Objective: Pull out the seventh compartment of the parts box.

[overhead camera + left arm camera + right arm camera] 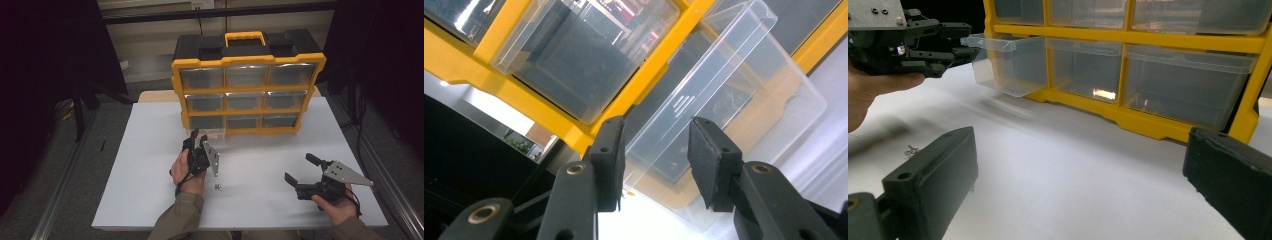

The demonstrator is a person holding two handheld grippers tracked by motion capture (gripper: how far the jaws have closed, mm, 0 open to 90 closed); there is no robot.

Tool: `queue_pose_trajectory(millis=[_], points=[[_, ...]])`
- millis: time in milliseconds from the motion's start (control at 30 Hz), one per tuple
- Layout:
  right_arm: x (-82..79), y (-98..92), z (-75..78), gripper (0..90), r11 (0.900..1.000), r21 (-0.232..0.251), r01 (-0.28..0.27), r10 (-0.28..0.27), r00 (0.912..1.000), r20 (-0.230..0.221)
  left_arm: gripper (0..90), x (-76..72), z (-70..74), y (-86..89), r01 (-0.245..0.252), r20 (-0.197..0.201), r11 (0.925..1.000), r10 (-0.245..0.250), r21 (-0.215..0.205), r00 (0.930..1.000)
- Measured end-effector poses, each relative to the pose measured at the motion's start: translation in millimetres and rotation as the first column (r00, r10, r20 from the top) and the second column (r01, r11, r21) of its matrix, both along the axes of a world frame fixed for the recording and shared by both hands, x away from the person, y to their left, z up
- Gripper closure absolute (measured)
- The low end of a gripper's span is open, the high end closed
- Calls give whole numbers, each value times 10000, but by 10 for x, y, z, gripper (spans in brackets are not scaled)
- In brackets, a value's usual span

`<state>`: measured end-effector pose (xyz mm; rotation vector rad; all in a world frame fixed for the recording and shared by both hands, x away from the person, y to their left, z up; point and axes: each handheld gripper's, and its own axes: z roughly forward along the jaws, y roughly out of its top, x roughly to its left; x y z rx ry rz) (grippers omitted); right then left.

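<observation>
Bottom-left drawer part-way out of the yellow organizer, left gripper at its front

Left gripper [196,137] holds its jaws apart around the clear drawer [1005,62] lip, contact unclear; right gripper [301,174] gapes empty over the table [150,170]; small screw [218,187] lies loose, apparently yet to be stowed.

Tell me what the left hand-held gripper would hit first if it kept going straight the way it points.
Most likely the clear plastic drawer pulled partway out of the yellow organiser's bottom row; the left hand-held gripper points at its front lip, jaws parted, though the gap is hard to judge.
</observation>
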<state>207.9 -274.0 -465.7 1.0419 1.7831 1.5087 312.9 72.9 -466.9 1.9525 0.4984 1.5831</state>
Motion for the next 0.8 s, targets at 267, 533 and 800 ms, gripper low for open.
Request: queue_pose_trajectory(millis=[267, 533, 800], points=[[-3, -1, 2, 12, 10000, 25, -11, 11, 10000, -6, 594, -25, 3, 2, -31, -37, 9999, 32, 95, 10000], [-2, 2, 0, 12, 10000, 2, 0, 0, 10000, 2, 600, -22, -13, 1, -81, -24, 9998, 82, 174, 10000], [-5, -2, 4, 12, 10000, 13, -24, 24, 10000, 7, 601, -32, -12, 8, -70, -12, 9999, 70, 143, 10000]])
